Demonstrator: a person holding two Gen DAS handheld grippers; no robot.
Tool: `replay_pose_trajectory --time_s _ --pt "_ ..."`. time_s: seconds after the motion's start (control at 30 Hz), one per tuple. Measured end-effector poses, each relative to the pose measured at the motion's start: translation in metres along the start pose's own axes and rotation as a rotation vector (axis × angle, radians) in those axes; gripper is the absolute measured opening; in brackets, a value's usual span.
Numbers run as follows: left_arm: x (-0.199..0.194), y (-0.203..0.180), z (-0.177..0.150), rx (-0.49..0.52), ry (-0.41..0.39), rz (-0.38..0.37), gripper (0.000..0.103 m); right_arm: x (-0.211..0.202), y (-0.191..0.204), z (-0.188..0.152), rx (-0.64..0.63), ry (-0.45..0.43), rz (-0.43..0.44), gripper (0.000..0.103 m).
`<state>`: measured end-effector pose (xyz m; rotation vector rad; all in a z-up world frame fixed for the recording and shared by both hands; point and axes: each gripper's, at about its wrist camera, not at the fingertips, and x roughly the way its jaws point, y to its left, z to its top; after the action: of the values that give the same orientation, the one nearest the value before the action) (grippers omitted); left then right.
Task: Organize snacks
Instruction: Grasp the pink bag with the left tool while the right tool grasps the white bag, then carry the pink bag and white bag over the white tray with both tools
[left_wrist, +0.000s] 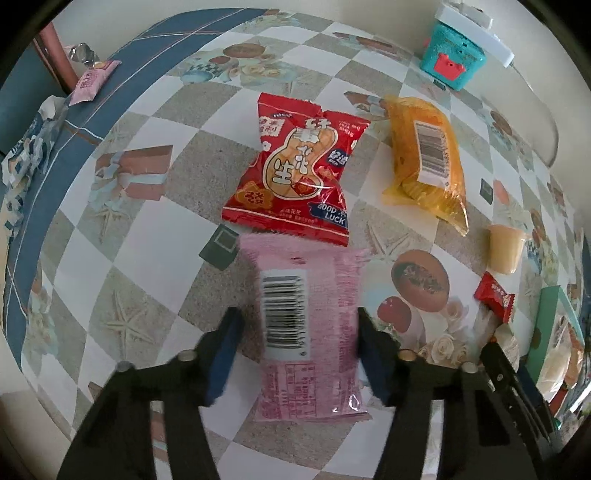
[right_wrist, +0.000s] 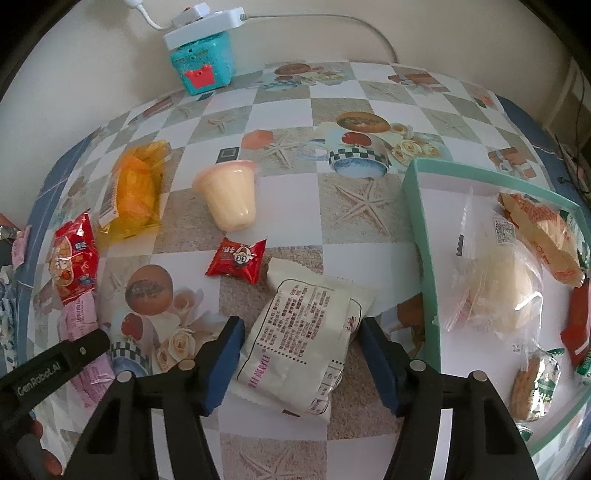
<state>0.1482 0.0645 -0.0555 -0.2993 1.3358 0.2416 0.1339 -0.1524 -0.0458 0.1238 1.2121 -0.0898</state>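
Note:
A pink snack packet (left_wrist: 325, 295) lies barcode side up on the patterned tablecloth. My left gripper (left_wrist: 298, 319) points down over it with a blue pad on each side. The right pad is at its edge and a small gap shows at the left pad, so it stands open. A white packet (right_wrist: 303, 332) with printed text lies between the pads of my right gripper (right_wrist: 301, 325). Those pads sit close to its edges without visibly squeezing it. A teal-rimmed box (right_wrist: 424, 240) to the right holds several wrapped snacks.
A red peanut bag (left_wrist: 295, 173), a yellow pack (left_wrist: 424, 155), a jelly cup (right_wrist: 229, 195) and a small red candy (right_wrist: 238, 260) lie on the table. A teal toy box (right_wrist: 201, 62) under a white power strip stands by the wall. Another pink packet (left_wrist: 92, 79) lies far left.

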Motion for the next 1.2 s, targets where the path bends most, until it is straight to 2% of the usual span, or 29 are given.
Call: replay_pose_trajectory --time_s 0.07,0.17,0.43,0.63,0.77,1.0,1.2 --pt "-0.003 0.0 0.0 -0.002 -0.012 -0.004 0.044 -0.001 -0.001 -0.001 0.002 -0.001 0.005 0.065" --pt "-0.01 0.002 0.002 -0.01 -0.022 -0.021 0.043 -0.006 -0.004 0.0 0.013 -0.005 0.021 0.059" --pt "-0.035 0.002 0.001 -0.005 -0.08 -0.053 0.042 -0.026 -0.01 0.002 0.038 -0.036 0.072 0.057" --pt "-0.065 0.0 0.0 0.001 -0.152 -0.065 0.042 -0.063 -0.017 0.008 0.056 -0.129 0.1 0.057" --pt "-0.079 -0.003 -0.002 0.015 -0.183 -0.075 0.042 -0.085 -0.022 0.008 0.069 -0.175 0.091 0.057" --pt "-0.093 -0.017 -0.006 0.061 -0.217 -0.089 0.042 -0.105 -0.037 0.005 0.1 -0.204 0.071 0.057" --pt "-0.105 -0.039 -0.015 0.12 -0.236 -0.122 0.042 -0.12 -0.063 0.003 0.155 -0.229 0.034 0.057"
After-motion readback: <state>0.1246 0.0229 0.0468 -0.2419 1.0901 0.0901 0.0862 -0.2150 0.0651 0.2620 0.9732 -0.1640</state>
